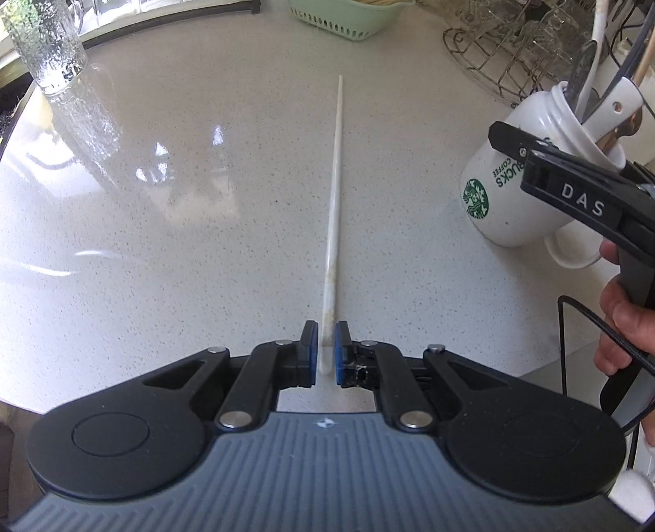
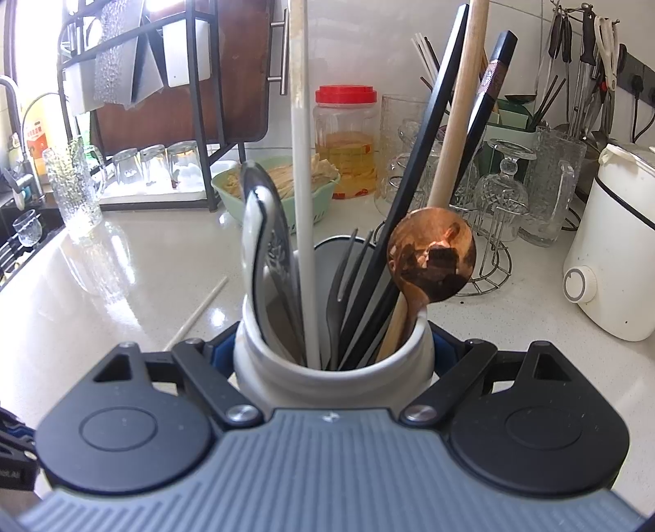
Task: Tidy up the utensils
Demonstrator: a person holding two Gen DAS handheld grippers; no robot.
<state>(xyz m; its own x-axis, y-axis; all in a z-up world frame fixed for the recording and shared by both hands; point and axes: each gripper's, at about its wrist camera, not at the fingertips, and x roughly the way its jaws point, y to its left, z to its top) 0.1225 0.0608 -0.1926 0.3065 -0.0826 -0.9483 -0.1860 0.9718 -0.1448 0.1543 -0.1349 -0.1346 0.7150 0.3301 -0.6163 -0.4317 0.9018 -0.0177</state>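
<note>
A white mug (image 2: 331, 368) with a green logo is seen at the bottom centre of the right wrist view, crowded with utensils: a silver spoon (image 2: 266, 245), a long white chopstick (image 2: 305, 204), a black fork (image 2: 348, 278), black chopsticks (image 2: 425, 163), a wooden handle (image 2: 454, 135) and a copper spoon (image 2: 432, 255). The mug is clamped at its sides by the right gripper (image 2: 333, 360), whose jaws are spread wide around it. In the left wrist view the same mug (image 1: 516, 188) appears at the right edge, with the right hand (image 1: 622, 323) on the gripper's handle. A white chopstick (image 1: 333, 221) lies flat on the speckled counter (image 1: 163, 245), running up the frame's centre. Its near end sits between the left gripper (image 1: 326, 354) pads, which are drawn nearly together; whether they press on it cannot be told. A green basket (image 1: 344, 18) is seen at the top.
</note>
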